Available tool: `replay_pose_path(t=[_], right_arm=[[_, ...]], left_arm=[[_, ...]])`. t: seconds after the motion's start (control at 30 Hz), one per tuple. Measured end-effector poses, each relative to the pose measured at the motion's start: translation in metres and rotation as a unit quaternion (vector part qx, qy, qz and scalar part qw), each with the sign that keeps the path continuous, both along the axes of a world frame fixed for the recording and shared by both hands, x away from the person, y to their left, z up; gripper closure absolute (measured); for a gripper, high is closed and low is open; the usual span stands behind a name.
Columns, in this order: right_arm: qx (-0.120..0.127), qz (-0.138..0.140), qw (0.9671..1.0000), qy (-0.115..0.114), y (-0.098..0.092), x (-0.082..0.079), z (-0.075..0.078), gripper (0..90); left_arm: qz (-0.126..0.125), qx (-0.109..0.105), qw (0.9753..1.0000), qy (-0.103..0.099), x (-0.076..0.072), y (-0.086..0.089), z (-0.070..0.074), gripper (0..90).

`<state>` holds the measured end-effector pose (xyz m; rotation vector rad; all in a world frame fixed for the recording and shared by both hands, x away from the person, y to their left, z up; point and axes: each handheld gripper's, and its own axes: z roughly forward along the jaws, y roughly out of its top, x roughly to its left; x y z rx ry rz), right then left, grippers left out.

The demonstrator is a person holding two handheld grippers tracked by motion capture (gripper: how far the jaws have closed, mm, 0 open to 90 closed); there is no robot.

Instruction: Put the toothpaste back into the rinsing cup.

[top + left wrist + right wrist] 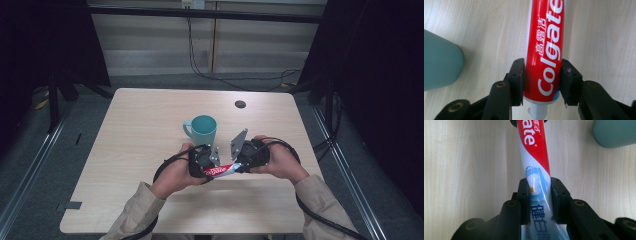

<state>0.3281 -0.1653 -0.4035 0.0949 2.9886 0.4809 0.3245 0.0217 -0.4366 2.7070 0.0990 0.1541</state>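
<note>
Mostly we saw a pale wood table [140, 150] w/ grey floor [45, 165] around; left gripper [541, 82] & right gripper [540, 200] both pinched the toothpaste tube [221, 170], near a teal mug [203, 130].

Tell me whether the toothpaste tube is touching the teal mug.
Apart. The left gripper view shows bare table between the toothpaste tube and the teal mug; the right gripper view shows the same gap.

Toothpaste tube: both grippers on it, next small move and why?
Probably open the right gripper. The red-and-white toothpaste tube is clamped at both ends, cap end in the left gripper, so one must let go before it can go into the teal mug.
</note>
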Motion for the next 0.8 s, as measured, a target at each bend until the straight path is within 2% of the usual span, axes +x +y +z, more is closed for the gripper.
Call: replay_pose_path(t=[0.07,0.13,0.2,0.43,0.5,0.57,0.73,0.8], right_arm=[[0.001,0.001,1.0,0.005,0.001,0.0,-0.001,71.2],[0.003,0.01,0.9999,0.003,0.002,0.0,-0.002,70.3],[0.005,0.004,1.0,0.001,0.002,-0.001,-0.003,69.1],[0.019,0.0,0.9998,0.003,0.001,-0.001,-0.009,65.0],[0.021,-0.012,0.9997,0.004,0.0,-0.001,-0.01,62.0],[0.022,-0.02,0.9995,0.007,-0.001,0.0,-0.012,53.5],[0.033,-0.038,0.9987,-0.001,-0.006,0.002,-0.009,42.4],[0.032,-0.04,0.9987,-0.002,-0.008,0.002,-0.008,41.0]], left_arm=[[-0.002,0.004,0.9999,0.012,0.0,0.0,0.0,62.3],[0.0,0.006,0.9999,0.014,0.0,0.001,0.0,63.3],[0.002,0.004,0.9998,0.018,-0.001,0.002,0.001,64.6],[0.007,0.004,0.9999,0.01,-0.003,0.005,0.003,67.5],[0.009,0.003,0.9999,0.012,-0.004,0.005,0.003,68.2],[0.01,0.006,0.9999,0.013,-0.004,0.006,0.002,69.1],[0.008,0.017,0.9997,0.016,-0.005,0.007,-0.004,70.1],[0.011,0.007,0.9997,0.02,-0.005,0.008,-0.005,70.8]])
